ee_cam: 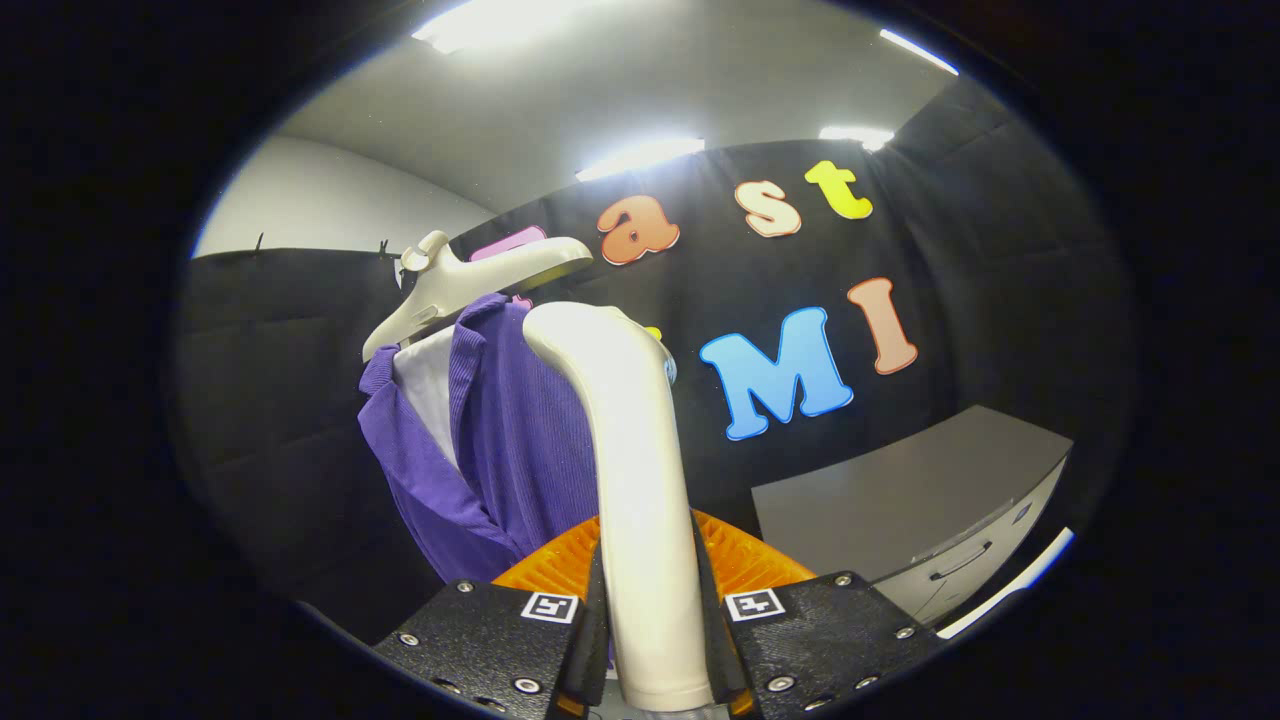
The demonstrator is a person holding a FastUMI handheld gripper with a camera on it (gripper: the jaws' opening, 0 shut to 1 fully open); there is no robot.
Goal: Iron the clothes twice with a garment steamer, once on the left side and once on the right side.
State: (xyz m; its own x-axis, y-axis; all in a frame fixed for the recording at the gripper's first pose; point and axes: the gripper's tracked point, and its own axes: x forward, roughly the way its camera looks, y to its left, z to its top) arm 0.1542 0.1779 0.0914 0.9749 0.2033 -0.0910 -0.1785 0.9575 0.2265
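The white garment steamer (pixel 630 470) stands up between my fingers, its handle clamped from both sides, so my gripper (pixel 650 610) is shut on it. Its curved head reaches up against the purple garment (pixel 520 440). That garment, ribbed with a white lining at the collar, hangs on a cream hanger (pixel 460 285) just beyond and left of the steamer. The steamer head sits at the garment's right half, near the shoulder; whether it touches the cloth I cannot tell.
A grey cabinet (pixel 920 500) with a drawer handle stands beyond my right finger. The black cloth wall runs behind the garment. Ceiling lights glare overhead.
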